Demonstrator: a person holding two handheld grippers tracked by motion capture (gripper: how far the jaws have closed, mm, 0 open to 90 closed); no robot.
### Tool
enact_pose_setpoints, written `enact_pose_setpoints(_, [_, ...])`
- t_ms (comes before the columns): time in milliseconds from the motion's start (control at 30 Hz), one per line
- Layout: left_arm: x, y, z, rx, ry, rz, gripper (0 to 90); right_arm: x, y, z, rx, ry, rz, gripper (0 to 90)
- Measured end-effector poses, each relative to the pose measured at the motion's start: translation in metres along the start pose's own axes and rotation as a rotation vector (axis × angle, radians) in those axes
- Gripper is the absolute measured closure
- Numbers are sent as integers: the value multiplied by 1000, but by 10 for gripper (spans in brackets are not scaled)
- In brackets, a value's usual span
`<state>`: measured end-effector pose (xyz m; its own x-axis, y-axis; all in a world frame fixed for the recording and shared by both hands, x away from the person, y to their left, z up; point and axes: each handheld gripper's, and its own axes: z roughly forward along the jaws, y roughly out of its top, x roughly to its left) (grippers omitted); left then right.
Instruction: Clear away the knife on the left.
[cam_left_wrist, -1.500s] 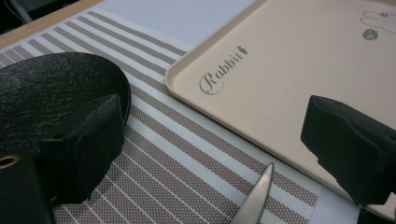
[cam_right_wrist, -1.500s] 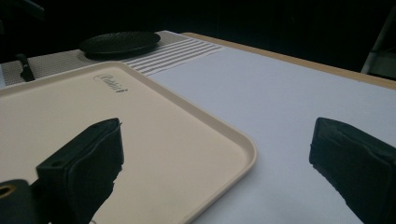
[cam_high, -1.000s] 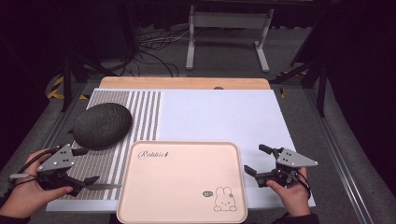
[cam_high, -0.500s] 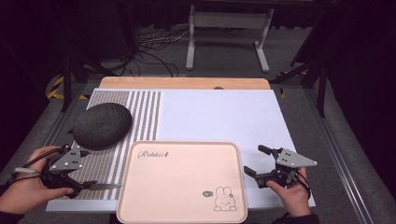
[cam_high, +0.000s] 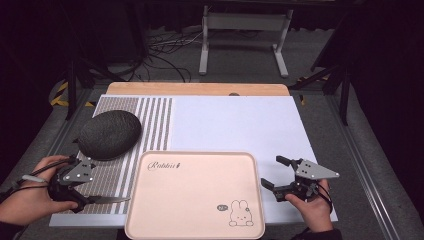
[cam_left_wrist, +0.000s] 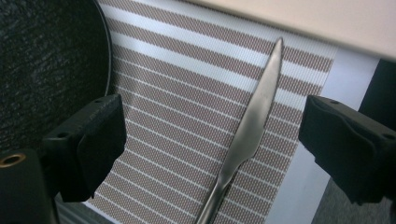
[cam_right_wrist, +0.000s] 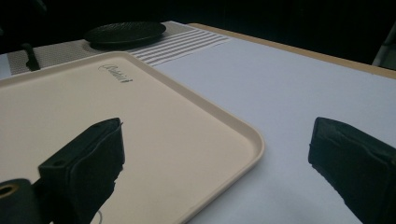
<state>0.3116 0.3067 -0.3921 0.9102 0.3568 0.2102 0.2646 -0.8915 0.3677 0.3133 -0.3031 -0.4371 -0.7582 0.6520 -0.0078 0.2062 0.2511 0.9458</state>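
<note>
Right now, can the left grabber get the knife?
Probably yes. The left gripper is open with its jaws either side of the knife, which lies flat on the striped mat. Nothing sits between them.

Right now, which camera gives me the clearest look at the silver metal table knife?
The left gripper view: the silver metal table knife lies on the striped mat between the open left tongs, blade fully visible. The high view shows it small beside the pink tray. The right gripper view doesn't make it out clearly.
</note>
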Motion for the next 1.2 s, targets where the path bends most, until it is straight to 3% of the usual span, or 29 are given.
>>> enact_pose_setpoints(300, [2, 0, 6, 89, -11, 42, 103, 0, 0, 0, -2, 1, -2, 43])
enact_pose_setpoints(433, [2, -1, 7, 110, -15, 67, 155, 1, 0, 0, -3, 1, -4, 44])
enact_pose_setpoints(567, [3, -6, 11, 154, -43, 89, 194, 1, 0, 0, -4, 5, -6, 44])
enact_pose_setpoints(667, [4, -10, 15, 157, -88, 97, 246, 1, 0, 0, -4, 6, -7, 44])
enact_pose_setpoints(900, [11, -20, 24, 244, -156, 103, 329, 2, 0, 1, 0, 9, -16, 48])
enact_pose_setpoints(1200, [19, -25, 33, 341, -184, 168, 485, 2, 0, 1, 1, 15, -18, 49])
